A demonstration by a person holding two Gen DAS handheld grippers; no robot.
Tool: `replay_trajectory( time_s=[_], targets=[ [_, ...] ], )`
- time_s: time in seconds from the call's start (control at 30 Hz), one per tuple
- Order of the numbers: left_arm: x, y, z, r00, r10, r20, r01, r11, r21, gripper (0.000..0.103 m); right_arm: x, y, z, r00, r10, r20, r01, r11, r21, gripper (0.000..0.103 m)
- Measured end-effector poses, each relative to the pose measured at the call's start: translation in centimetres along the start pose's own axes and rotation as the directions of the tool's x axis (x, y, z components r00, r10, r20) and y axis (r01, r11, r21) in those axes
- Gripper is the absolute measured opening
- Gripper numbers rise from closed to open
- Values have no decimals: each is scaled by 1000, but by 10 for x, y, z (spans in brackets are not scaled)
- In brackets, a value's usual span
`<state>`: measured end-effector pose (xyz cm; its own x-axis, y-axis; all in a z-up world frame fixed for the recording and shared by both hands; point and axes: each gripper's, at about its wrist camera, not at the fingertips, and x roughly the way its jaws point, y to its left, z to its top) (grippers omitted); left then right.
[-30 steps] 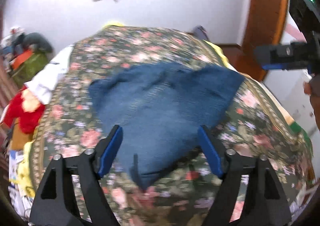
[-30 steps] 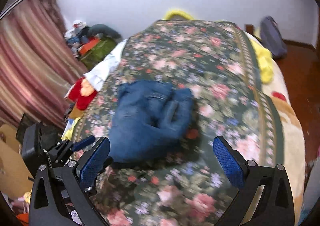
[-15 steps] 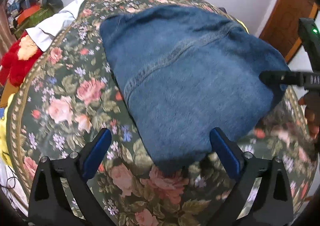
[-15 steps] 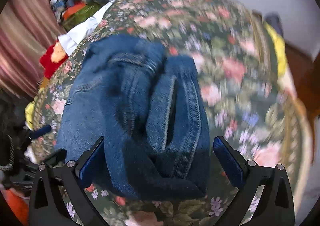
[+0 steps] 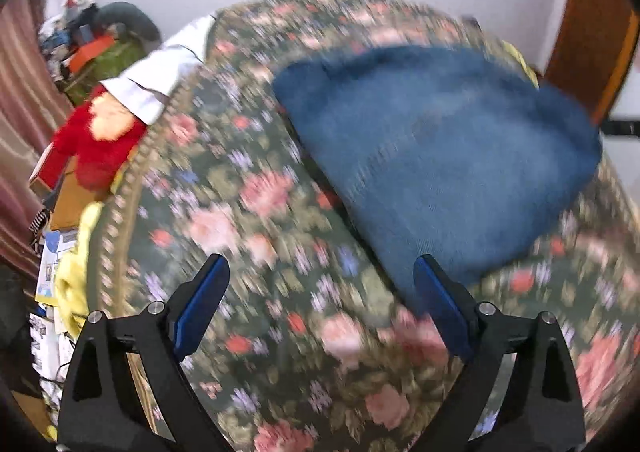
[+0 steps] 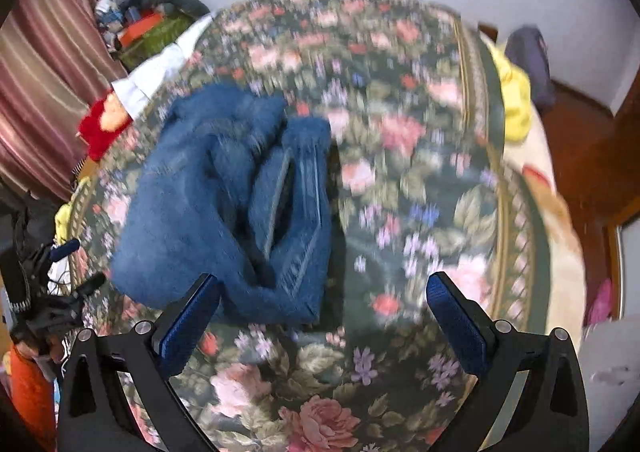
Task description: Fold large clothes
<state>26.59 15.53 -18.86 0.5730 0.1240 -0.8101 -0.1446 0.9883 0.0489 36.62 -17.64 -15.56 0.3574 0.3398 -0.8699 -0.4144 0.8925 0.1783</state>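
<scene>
A folded pair of blue jeans (image 5: 440,156) lies on a bed with a dark floral blanket (image 5: 240,212). In the left wrist view the jeans are up and right of my left gripper (image 5: 320,308), which is open and empty above the blanket. In the right wrist view the jeans (image 6: 224,204) lie bunched in folds, ahead and to the left of my right gripper (image 6: 324,316), which is open and empty. The left gripper shows small at the left edge of the right wrist view (image 6: 60,272). Both views are motion-blurred.
A red plush toy (image 5: 96,140) and a white cloth (image 5: 160,72) lie at the bed's left edge, with clutter (image 5: 92,36) behind. A striped curtain (image 6: 44,84) hangs at left. A yellow cloth (image 6: 512,92) and a dark bag (image 6: 528,56) are at the bed's right.
Both grippers have pulled back from the jeans. The left view swung left, so the jeans now lie to its right. The jeans lie in the same folded pile.
</scene>
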Motion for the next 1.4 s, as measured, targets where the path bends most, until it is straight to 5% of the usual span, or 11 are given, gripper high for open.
replay_trajectory(
  time_s=[0.2,0.37,0.57,0.7,0.8,0.93,1.2,1.4],
  targets=[
    [7,20,60,997,-3,82,8,998,-61,94,-17,6,49,993,76,90,-80,996,36,103],
    [53,19,110,998,-29,47,33,996,-87,94,3,25,90,987,140,81,-143,989,41,103],
    [130,18,141,999,-17,-37,13,993,-121,94,61,52,121,987,162,-14,-162,986,-38,103],
    [177,22,148,990,118,-83,-126,988,-91,101,123,44,124,988,33,-150,-50,993,-110,103],
    [195,33,147,993,54,-100,-67,988,-136,103,137,19,121,967,165,-196,-174,984,-33,103],
    [189,41,150,994,35,-105,-51,986,-158,103,138,2,114,950,229,-211,-222,973,56,103],
    [127,43,155,989,145,-23,-146,988,-51,103,97,-3,107,976,144,-165,-143,990,16,103],
    [74,40,136,997,61,38,-61,998,-8,103,57,-4,101,988,96,-118,-96,995,12,103]
  ],
)
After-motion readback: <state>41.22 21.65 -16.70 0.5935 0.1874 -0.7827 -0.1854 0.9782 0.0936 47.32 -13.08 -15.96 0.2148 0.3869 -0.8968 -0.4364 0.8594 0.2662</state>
